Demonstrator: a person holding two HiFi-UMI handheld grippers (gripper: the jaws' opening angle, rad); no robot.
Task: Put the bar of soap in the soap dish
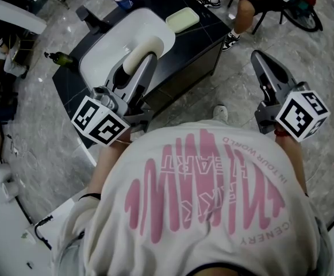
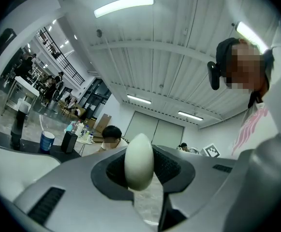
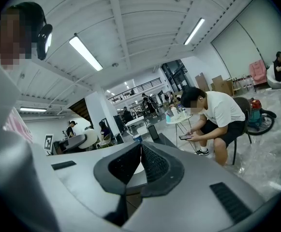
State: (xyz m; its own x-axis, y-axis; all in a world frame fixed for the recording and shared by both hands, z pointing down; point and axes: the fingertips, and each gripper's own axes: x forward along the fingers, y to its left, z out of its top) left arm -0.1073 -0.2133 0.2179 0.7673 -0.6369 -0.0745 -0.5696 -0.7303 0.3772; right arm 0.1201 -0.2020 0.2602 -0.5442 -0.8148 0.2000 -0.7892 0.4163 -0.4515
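**Head view.** The left gripper (image 1: 137,68) is clamped on the bar of soap (image 1: 145,49). The bar hangs above the white sink (image 1: 106,48), well apart from the soap dish (image 1: 182,19) on the black counter (image 1: 204,42). The right gripper (image 1: 260,59) is off the counter edge, over the floor.
- Hazard: the bar is smooth, rounded and cream-coloured. Such a shape probably squirts out of a two-sided grip if it is jolted or squeezed harder, and it would then drop into the glossy basin.
- Hazard: the dish is a shallow, pale green rectangle with rounded corners. An off-centre release could leave the bar on its rim or on the counter.

**Left gripper view.** The bar (image 2: 139,161) stands on edge between the dark ribbed pads (image 2: 171,166), which press on its broad faces. Its tapered upper end projects beyond the pads.
- Hazard: with that overhang, the bar may pivot in the grip if it strikes the dish wall.

**Right gripper view.** The right gripper (image 3: 140,151) has its jaws together at the tips, with nothing between them. The shell is matte grey and the pads are textured.
- Hazard: closed and well apart from the bar, it probably cannot catch a slip.
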